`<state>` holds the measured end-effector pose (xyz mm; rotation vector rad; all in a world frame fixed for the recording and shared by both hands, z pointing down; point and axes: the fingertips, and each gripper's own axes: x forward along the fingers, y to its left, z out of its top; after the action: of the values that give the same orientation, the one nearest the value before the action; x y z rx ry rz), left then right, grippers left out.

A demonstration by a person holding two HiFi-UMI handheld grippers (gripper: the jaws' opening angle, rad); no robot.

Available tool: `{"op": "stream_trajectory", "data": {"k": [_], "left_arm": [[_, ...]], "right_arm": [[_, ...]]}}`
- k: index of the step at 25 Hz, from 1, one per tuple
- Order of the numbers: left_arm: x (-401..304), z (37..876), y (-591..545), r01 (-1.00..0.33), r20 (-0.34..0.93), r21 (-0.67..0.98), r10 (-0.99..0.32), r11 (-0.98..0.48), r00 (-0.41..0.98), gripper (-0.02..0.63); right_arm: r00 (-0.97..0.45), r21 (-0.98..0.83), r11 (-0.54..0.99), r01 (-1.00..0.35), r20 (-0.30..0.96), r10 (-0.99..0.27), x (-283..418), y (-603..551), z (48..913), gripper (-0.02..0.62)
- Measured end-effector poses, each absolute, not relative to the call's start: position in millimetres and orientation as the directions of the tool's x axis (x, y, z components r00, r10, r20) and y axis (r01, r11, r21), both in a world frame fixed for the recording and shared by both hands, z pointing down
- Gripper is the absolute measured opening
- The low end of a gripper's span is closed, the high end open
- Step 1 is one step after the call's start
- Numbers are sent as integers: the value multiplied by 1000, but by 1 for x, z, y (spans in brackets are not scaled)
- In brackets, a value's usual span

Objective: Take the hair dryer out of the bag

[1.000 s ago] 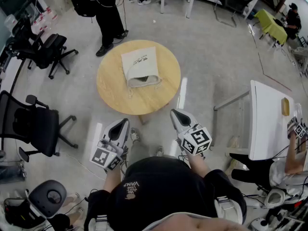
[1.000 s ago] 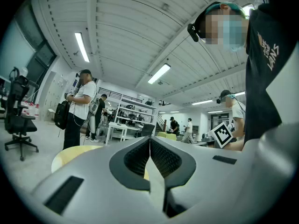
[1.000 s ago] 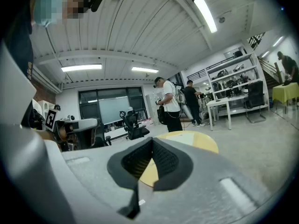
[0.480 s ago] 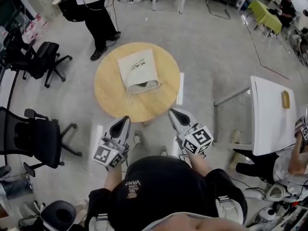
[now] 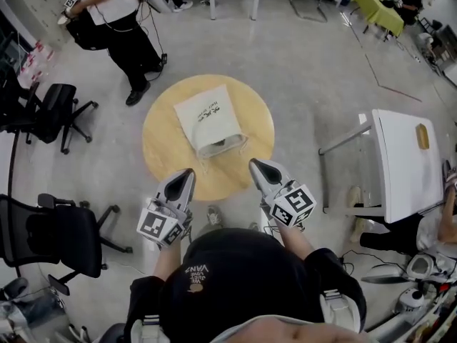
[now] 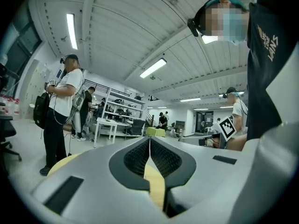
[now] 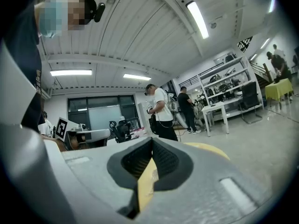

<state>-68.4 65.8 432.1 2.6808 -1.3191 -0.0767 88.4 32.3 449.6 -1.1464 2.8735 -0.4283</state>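
A cream cloth bag (image 5: 208,123) lies flat on the round wooden table (image 5: 161,156), its open mouth toward me with something dark showing inside. The hair dryer cannot be made out otherwise. My left gripper (image 5: 188,173) is shut and empty, its tip over the table's near edge, short of the bag. My right gripper (image 5: 253,165) is shut and empty too, at the near right edge of the table. In the left gripper view the jaws (image 6: 149,140) meet, with the table's yellow top between them; the right gripper view shows its jaws (image 7: 152,141) closed the same way.
A person in a white shirt (image 5: 114,13) stands beyond the table at the far left. Black office chairs (image 5: 50,231) stand to my left. A white table (image 5: 407,166) stands at the right, with another person (image 5: 443,227) beside it. Grey floor surrounds the round table.
I have walked toward the round table: both shut grippers have gone from over the floor to its near edge. The bag lies as before.
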Motion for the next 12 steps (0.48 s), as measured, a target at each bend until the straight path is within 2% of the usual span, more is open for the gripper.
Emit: {"op": "stream_trajectory", "data": {"k": [12], "left_arm": [[-122,453,15,-684,43,164,-688,-711,725,5]], "right_arm": [[-631,-275,586,-762,112,-768,33,4,463,-2]]}}
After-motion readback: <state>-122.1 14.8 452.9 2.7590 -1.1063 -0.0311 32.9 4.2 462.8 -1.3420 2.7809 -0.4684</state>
